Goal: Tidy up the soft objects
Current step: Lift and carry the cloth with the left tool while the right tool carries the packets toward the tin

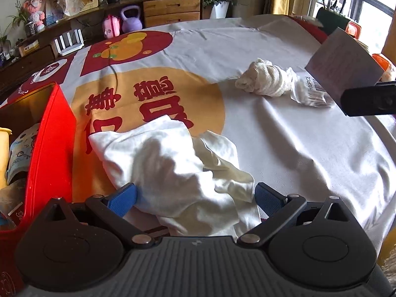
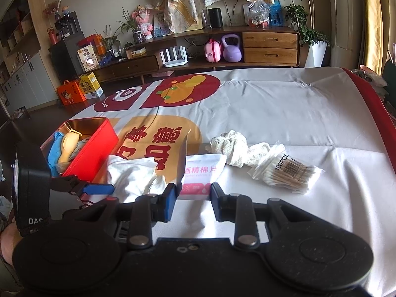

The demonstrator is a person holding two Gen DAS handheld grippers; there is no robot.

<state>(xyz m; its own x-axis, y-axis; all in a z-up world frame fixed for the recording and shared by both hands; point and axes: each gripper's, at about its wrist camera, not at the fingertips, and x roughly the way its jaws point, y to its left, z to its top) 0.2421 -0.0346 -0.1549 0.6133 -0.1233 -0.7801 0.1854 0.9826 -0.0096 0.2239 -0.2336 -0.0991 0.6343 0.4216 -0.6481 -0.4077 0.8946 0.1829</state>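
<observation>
Left wrist view: the left gripper (image 1: 195, 195) sits low over the tablecloth (image 1: 284, 136), jaws spread wide apart, blue pads on either side of a crumpled white cloth (image 1: 163, 163). The cloth lies loose between them; the pads don't seem to press it, tho the near edge of the cloth is hidden under the gripper body, so hard to be sure. Left of the cloth, right beside it, stands an open red box (image 1: 49, 153) w/ a few soft items inside. Further back on the cloth-covered table lies a knotted gauze bundle (image 1: 262, 78), touching a clear bag of cotton swabs (image 1: 309, 94) to its right. At the far right edge the right gripper (image 1: 368, 100) shows as a dark block w/ a flat grey-looking packet (image 1: 344, 66) sticking up from it.

Right wrist view: the right gripper (image 2: 193, 198) has its jaws partly closed, clamped on a white packet of wipes (image 2: 203, 170) w/ pink print; the packet's near edge sits between the pads. Left of it the white cloth (image 2: 131, 173) lies on the table, w/ one blue finger (image 2: 99, 188) of the left gripper beside it. The red box (image 2: 94, 143) is behind that, holding something blue and something pale yellow. The gauze bundle (image 2: 232, 146) and swab bag (image 2: 287, 170) lie to the right, near each other.
</observation>
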